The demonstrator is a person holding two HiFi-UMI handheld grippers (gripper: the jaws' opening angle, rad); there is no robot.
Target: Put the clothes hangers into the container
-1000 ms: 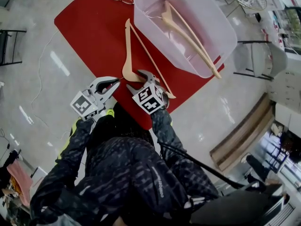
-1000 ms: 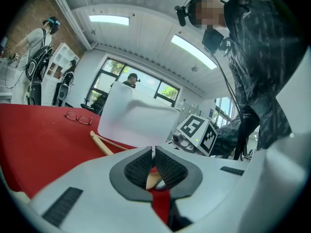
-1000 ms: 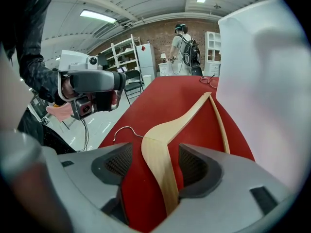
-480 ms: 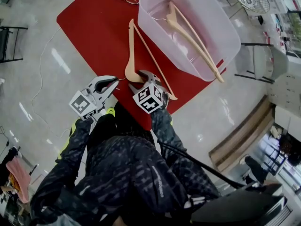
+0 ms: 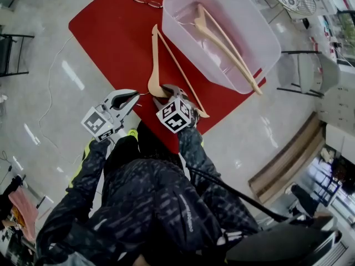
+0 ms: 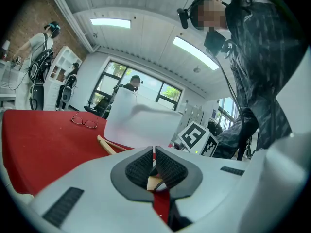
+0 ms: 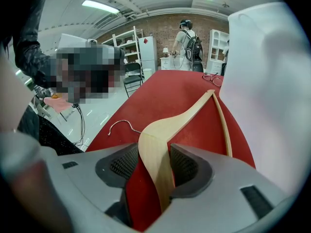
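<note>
A wooden hanger [image 5: 155,60] lies on the red table [image 5: 111,32], beside the clear plastic container [image 5: 275,37]. A second wooden hanger [image 5: 222,40] lies inside it, one end over the rim. My right gripper [image 5: 166,88] is at the near end of the table hanger. In the right gripper view its jaws [image 7: 154,154] are closing with the hanger's arm [image 7: 180,118] between the pads, and thin gaps still show. The hanger's wire hook [image 7: 121,125] points left. My left gripper [image 5: 136,95] is shut and holds nothing, just left of that hook.
Folded glasses [image 5: 147,0] lie at the table's far edge. A black chair [image 5: 11,54] stands to the left and a metal-framed chair [image 5: 302,71] to the right of the table. People stand in the background of both gripper views.
The right gripper has edged a little forward over the hanger's near end. The left gripper has stayed in place.
</note>
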